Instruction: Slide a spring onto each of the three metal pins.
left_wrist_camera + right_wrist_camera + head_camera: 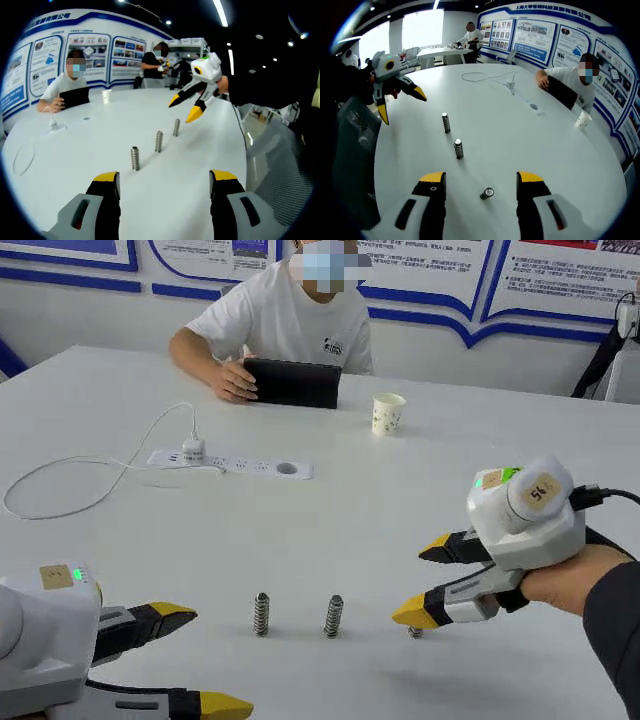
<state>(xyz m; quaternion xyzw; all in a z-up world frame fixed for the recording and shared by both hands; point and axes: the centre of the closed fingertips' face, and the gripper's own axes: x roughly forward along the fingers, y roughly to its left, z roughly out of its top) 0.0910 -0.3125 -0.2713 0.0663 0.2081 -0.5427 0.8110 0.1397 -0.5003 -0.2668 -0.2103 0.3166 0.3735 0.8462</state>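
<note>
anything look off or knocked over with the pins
Nothing stands out: the three pins stand upright in a row, each apparently wearing a spring, none tipped. The left hand-held gripper and right hand-held gripper are both open.

The white worktop lies bare between the row of three short upright grey metal pins and the white power strip with its looping cable. Clear gaps separate the pins. The right claw hangs close over the rightmost one. Far back stand a patterned paper cup and a black tablet.
</note>
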